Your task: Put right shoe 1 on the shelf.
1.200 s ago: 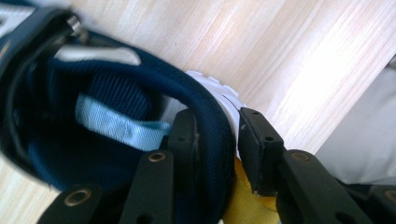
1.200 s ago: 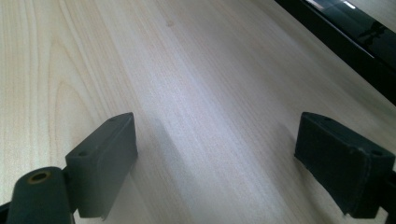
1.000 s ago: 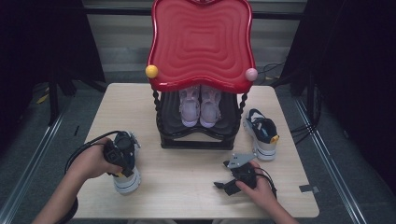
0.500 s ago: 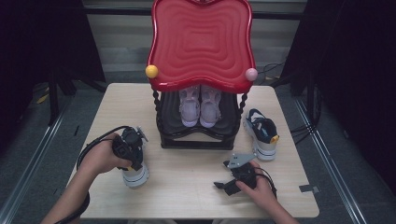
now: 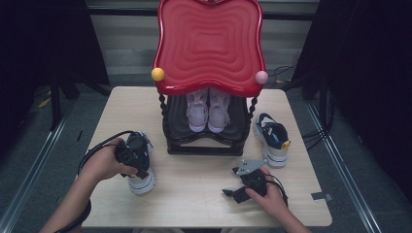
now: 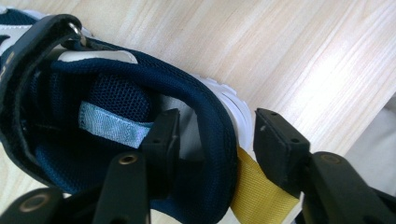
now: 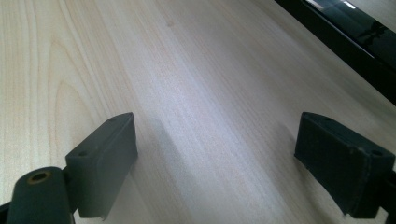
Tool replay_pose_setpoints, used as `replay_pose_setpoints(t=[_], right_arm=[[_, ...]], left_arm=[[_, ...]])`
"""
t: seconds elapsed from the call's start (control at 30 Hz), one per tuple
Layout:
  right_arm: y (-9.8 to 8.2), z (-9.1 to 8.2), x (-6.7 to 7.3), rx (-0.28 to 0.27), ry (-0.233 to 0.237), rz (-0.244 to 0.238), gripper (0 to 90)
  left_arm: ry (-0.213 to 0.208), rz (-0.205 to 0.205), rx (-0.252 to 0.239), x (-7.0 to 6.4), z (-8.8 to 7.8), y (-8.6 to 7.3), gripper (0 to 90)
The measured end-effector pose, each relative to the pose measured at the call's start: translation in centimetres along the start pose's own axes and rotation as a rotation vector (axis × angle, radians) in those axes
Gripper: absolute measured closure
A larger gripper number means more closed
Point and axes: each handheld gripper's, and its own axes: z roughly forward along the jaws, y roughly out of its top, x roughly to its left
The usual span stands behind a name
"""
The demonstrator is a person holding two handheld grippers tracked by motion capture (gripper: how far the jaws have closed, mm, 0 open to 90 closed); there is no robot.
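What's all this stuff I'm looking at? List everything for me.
Table: one, pale wood, centre.
Shoe rack: one, wavy red top on a black frame, back of table.
Balls: two, yellow and pink, on the rack's front corners.
Pale pink shoes: one pair, inside the rack.
Navy-and-white shoes: two, one right of rack, one at front left.
Left hand-held gripper: black, jaws just opening, astride the front-left shoe's heel collar.
Right hand-held gripper: black, open, above bare table.

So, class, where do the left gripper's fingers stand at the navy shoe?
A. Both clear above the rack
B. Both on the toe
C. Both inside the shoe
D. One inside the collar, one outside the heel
D: in the left gripper view, the left gripper straddles the navy shoe's heel collar, one finger inside and one outside, apart from it.
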Motion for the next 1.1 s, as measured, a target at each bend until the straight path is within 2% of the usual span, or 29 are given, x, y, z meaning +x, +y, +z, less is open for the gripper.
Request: replay_pose_setpoints(t=[0.1,0.2,0.47,0.63,0.73,0.8,1.0,1.1], right_arm=[[0.00,0.00,0.00,0.000,0.000,0.000,12.1],[0.00,0.00,0.00,0.000,0.000,0.000,12.0],[0.00,0.00,0.00,0.000,0.000,0.000,12.1],[0.00,0.00,0.00,0.000,0.000,0.000,12.0],[0.00,0.00,0.00,0.000,0.000,0.000,12.1],[0.00,0.00,0.00,0.000,0.000,0.000,12.0],[0.00,0.00,0.00,0.000,0.000,0.000,12.0],[0.00,0.00,0.00,0.000,0.000,0.000,12.0]], left_arm=[[-0.004,-0.006,0.000,0.01,0.10,-0.02,42.5],[-0.010,0.009,0.012,-0.21,0.20,0.01,38.8],[0.010,0.058,0.033,-0.47,0.19,-0.22,34.8],[0.029,0.089,0.059,-0.32,0.26,-0.55,34.4],[0.027,0.084,0.059,-0.32,0.60,-0.73,35.1],[0.030,0.107,0.074,-0.20,0.68,-0.76,36.9],[0.024,0.110,0.078,-0.18,0.85,-0.70,41.4],[0.020,0.129,0.086,-0.22,0.90,-0.47,44.6]])
